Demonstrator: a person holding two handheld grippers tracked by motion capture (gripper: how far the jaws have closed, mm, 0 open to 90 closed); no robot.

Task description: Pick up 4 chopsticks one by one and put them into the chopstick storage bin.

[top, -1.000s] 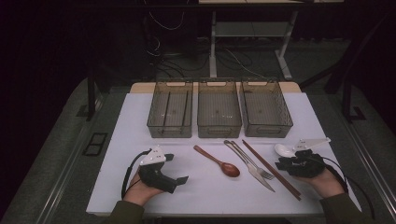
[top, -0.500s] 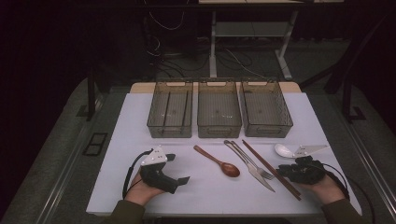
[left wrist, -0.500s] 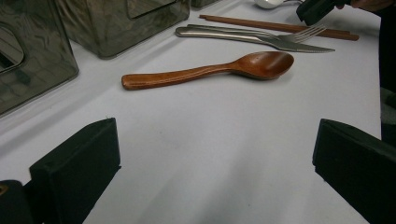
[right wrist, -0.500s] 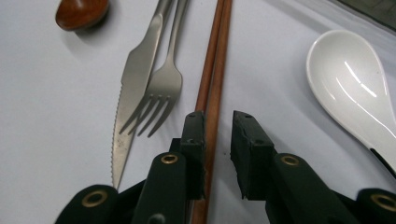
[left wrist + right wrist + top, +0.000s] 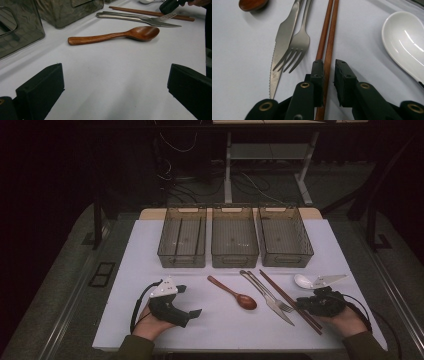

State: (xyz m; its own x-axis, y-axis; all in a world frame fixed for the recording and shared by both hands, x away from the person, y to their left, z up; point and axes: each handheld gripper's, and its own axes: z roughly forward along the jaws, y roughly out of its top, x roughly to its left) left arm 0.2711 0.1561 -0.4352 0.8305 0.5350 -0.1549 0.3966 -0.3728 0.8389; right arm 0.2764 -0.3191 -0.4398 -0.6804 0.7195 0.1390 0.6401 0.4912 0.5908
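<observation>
Three clear bins (image 5: 234,238) on the table (image 5: 150,245), two wooden chopsticks (image 5: 327,42) between fork (image 5: 298,45) and white spoon (image 5: 404,42), right gripper (image 5: 328,63) fingers just closing, straddling them ungripped, drawn nearer than before, left gripper (image 5: 112,82) released.

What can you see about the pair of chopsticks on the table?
The chopsticks are two thin reddish-brown sticks, seemingly wood, lying flat and side by side on the white table, right of the fork. The right gripper straddles them, its jaws narrowed by closing just now; whether the pads press yet is unclear.
</observation>
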